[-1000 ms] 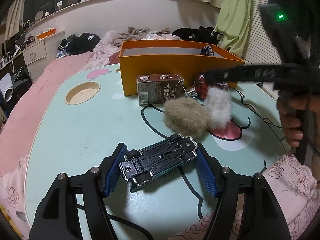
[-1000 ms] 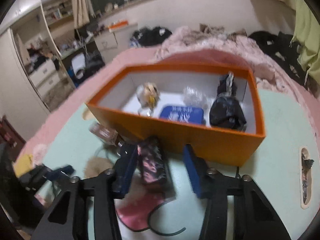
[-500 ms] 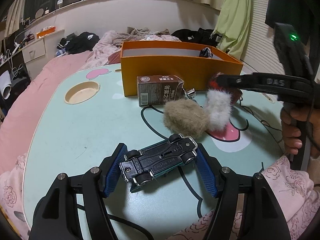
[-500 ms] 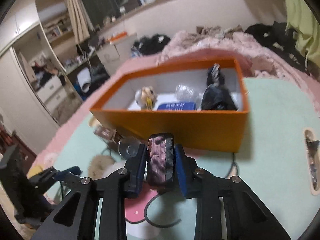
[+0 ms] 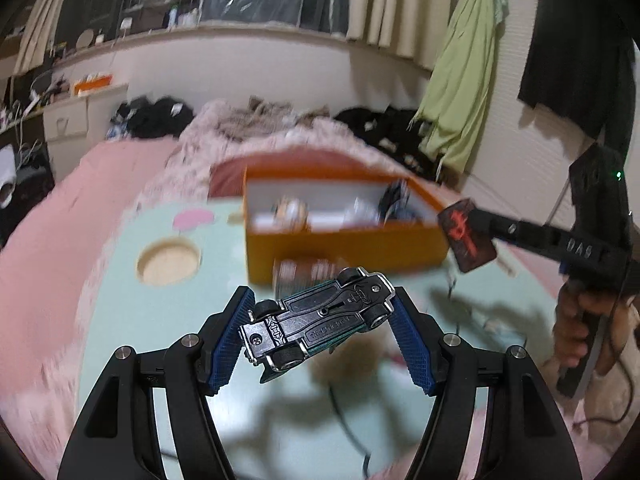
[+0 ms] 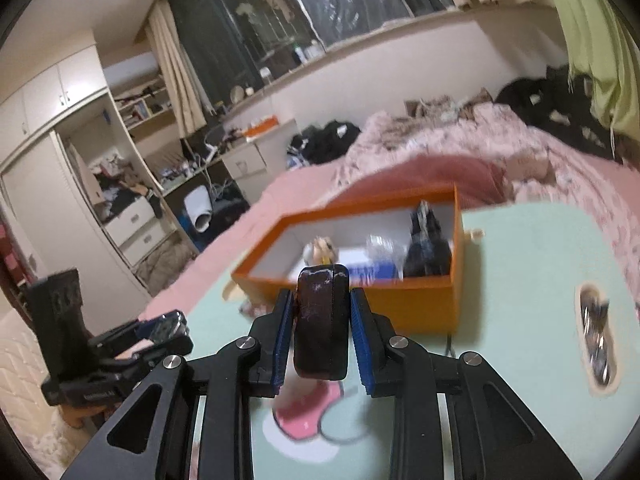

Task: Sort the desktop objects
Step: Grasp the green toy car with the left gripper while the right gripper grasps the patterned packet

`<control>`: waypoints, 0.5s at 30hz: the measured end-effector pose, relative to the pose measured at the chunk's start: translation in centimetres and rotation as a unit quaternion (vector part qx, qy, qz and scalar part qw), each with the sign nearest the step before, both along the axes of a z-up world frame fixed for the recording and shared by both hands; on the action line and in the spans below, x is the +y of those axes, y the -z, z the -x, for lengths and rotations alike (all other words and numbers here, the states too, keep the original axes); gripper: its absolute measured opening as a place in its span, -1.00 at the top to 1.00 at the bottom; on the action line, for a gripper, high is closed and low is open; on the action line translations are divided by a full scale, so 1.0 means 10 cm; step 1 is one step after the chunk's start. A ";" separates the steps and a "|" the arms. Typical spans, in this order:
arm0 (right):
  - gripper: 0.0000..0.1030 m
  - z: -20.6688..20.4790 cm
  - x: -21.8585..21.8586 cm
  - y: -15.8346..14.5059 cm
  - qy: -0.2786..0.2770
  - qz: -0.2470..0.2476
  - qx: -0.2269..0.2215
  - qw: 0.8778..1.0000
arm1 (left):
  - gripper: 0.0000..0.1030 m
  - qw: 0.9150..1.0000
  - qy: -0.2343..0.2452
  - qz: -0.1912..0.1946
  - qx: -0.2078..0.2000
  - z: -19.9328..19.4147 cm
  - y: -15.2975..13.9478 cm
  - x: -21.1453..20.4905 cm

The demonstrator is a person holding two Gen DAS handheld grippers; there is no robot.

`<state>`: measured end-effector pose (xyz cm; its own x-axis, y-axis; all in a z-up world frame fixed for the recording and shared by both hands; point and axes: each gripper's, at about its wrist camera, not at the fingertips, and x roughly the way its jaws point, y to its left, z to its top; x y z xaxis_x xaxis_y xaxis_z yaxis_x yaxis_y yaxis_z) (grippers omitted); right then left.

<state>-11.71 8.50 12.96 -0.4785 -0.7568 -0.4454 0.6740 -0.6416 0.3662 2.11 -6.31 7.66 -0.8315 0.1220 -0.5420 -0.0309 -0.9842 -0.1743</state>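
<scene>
Left gripper [image 5: 322, 330] clamps a toy car [image 5: 318, 322] upside down, short of the orange box [image 5: 344, 246] — right gripper [image 6: 320, 330] pinches a dark pouch [image 6: 321, 324], also in front of that box.

The right claw [image 5: 466, 240] arm reads "DAS" in white letters.

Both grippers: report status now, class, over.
Left gripper shut on toy car, lifted off table. Right gripper shut on dark pouch. Orange box ahead, open-topped; path looks clear.
</scene>
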 end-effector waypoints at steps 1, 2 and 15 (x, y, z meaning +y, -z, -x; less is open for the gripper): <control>0.47 0.05 -0.02 -0.03 0.003 0.000 0.004 1.000 | -0.33 1.000 0.002 0.001 0.006 0.05 -0.05 0.00; 0.47 0.11 -0.06 -0.07 0.008 0.000 0.007 1.000 | -0.33 1.000 0.006 -0.001 0.015 0.15 -0.13 0.00; -0.34 0.53 -0.38 0.27 0.083 -0.073 0.015 0.994 | -0.42 0.997 -0.026 0.017 -0.076 1.34 0.15 0.06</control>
